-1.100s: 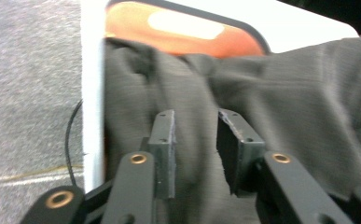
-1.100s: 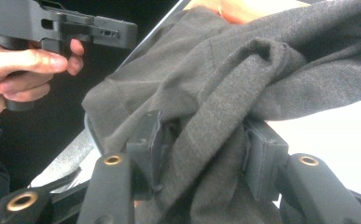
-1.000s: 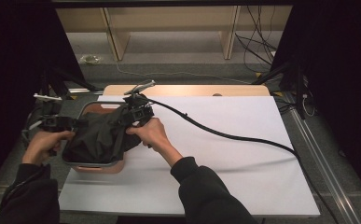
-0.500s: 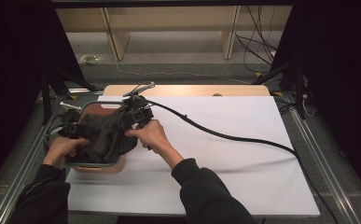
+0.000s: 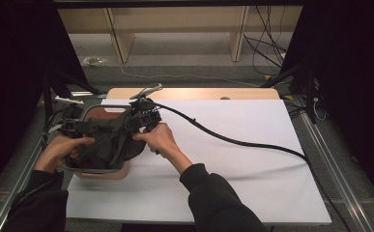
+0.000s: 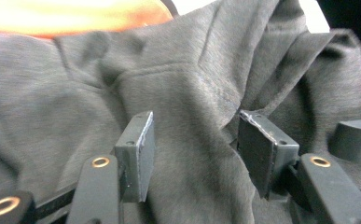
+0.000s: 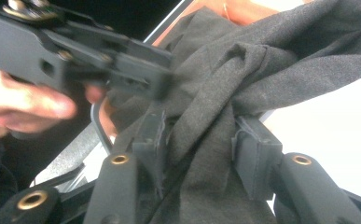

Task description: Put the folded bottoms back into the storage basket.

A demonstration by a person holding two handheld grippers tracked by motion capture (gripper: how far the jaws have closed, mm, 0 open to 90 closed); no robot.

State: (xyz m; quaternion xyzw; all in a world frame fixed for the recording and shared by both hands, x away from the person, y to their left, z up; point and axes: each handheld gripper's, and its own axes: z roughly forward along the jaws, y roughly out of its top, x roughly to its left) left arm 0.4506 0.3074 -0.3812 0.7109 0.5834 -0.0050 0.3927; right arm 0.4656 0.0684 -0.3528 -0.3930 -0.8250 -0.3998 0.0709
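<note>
A dark grey garment [image 5: 105, 142] lies bunched in an orange basket with a grey rim [image 5: 93, 170] at the table's left. My left gripper [image 5: 108, 126] reaches over it from the left. Its jaws have just been opening, and a fold of the garment [image 6: 183, 93] lies loosely between the spread pads [image 6: 138, 154] of the left gripper [image 6: 194, 158]. My right gripper [image 5: 129, 124] comes in from the right. Its jaws have just been closing, and the right gripper [image 7: 199, 140] pinches a twisted band of the garment [image 7: 225, 74]. The left gripper [image 7: 162, 84] shows blurred just above.
The white table sheet [image 5: 233, 183] stretches to the right. The right gripper's black cable [image 5: 233, 141] trails across it. A wooden board [image 5: 199, 93] lines the far edge. Metal rails [image 5: 339, 183] run along the table's sides, and a wooden shelf frame stands behind.
My left hand and gripper have moved right, over the garment in the basket. The left jaws have spread. The right hand has stayed put on the cloth.
</note>
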